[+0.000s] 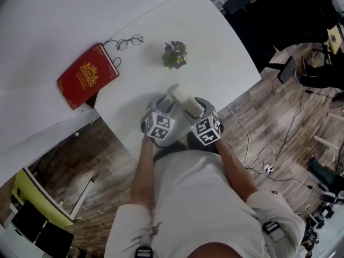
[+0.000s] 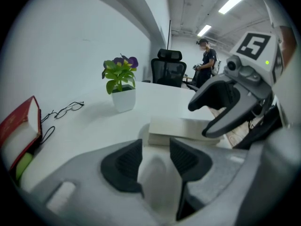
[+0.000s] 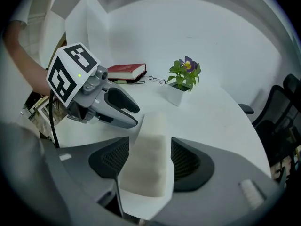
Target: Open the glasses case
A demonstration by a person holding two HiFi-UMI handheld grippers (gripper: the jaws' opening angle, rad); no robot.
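A cream glasses case (image 1: 184,98) sits closed between my two grippers, near the front edge of the white table (image 1: 177,20). My right gripper (image 3: 146,160) has the case (image 3: 149,154) lengthwise between its pads, touching both. In the left gripper view, the case (image 2: 188,127) stretches right towards the right gripper's fingers (image 2: 221,105). A white rounded part of it fills the gap of my left gripper (image 2: 155,160). In the head view my left gripper (image 1: 161,110) and right gripper (image 1: 200,112) are side by side.
A red book (image 1: 87,75) lies at the table's left edge, with wire-rimmed glasses (image 1: 129,41) behind it. A small potted plant (image 1: 175,54) stands just beyond the case. Further off are an office chair (image 2: 168,69) and a person (image 2: 207,65). Cables run over the wooden floor (image 1: 269,144).
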